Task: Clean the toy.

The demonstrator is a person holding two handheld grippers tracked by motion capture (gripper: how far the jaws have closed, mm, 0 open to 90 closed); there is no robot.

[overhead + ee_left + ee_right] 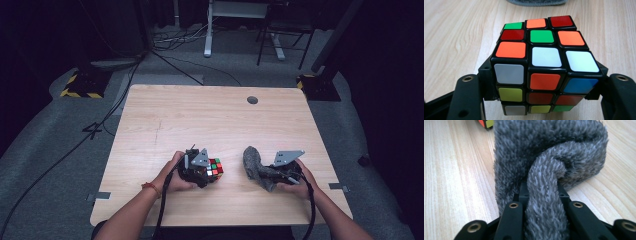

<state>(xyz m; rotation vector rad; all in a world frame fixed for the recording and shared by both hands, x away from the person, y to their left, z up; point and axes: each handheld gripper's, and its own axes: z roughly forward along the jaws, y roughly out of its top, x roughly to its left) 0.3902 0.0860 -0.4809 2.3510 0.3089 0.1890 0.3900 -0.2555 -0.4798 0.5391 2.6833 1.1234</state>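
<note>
Left gripper [209,172] jaws clamp the Rubik's cube [541,67]; right gripper [267,175] pinches a fluffy grey cloth [549,170]; likely wiping next, so hold the cube steady and press gently

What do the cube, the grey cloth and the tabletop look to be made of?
Cube: glossy black plastic with coloured stickers, judging by glare. Grey cloth: soft, long-piled fabric, probably microfibre or plush; fibres stand out. Table: light wood or wood-look laminate, matt, with visible grain.
</note>
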